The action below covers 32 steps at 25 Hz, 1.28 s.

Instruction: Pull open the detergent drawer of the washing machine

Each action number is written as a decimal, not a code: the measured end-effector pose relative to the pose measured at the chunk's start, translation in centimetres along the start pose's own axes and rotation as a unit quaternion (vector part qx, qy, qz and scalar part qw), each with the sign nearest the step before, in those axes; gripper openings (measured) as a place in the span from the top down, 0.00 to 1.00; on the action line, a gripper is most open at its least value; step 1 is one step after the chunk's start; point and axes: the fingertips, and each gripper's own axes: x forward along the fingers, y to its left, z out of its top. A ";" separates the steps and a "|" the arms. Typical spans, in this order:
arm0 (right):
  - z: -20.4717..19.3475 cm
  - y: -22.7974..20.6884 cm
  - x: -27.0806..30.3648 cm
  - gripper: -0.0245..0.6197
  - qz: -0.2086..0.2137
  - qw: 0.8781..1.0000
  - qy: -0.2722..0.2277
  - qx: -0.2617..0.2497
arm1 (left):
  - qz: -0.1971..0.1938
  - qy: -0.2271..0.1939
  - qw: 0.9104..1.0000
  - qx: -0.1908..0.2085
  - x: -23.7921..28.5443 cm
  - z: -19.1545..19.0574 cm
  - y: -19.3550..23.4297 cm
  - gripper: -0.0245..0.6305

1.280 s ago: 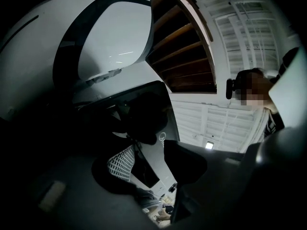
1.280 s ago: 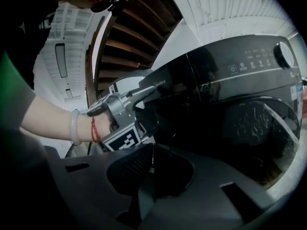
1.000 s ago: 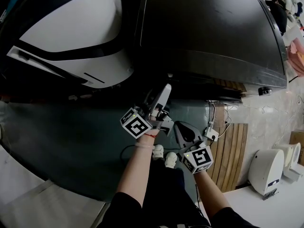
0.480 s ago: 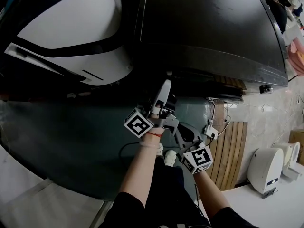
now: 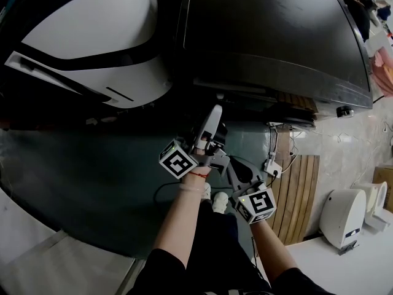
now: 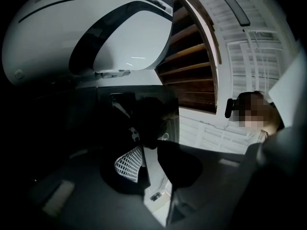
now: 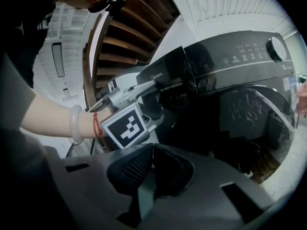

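- The left gripper [image 5: 215, 112], jaws slightly parted and empty, points at the detergent drawer [image 7: 175, 72], just ahead on the washing machine's [image 5: 270, 29] upper-left front.
- The right gripper [image 7: 151, 153], jaws clenched on nothing, hangs farther back.

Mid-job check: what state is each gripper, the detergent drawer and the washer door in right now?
Glossy black detergent drawer front: looks shut; no pulled-out gap shows, though the view is dim.
Round dark glass washer door: appears closed.
Left gripper: jaws slightly apart, tips at the drawer front, nothing seen between them.
Right gripper: jaws together, empty, held back near the person.
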 end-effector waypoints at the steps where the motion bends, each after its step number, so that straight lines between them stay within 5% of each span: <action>1: 0.1 0.0 0.0 0.94 -0.001 1.000 0.002 0.002 | -0.002 0.001 1.000 0.000 -0.1 0.0 -0.1 0.83; 32: 0.2 -0.5 -2.7 0.94 -0.029 0.999 -0.024 0.014 | 0.000 0.019 1.000 0.008 -3.3 -1.5 -2.2 0.84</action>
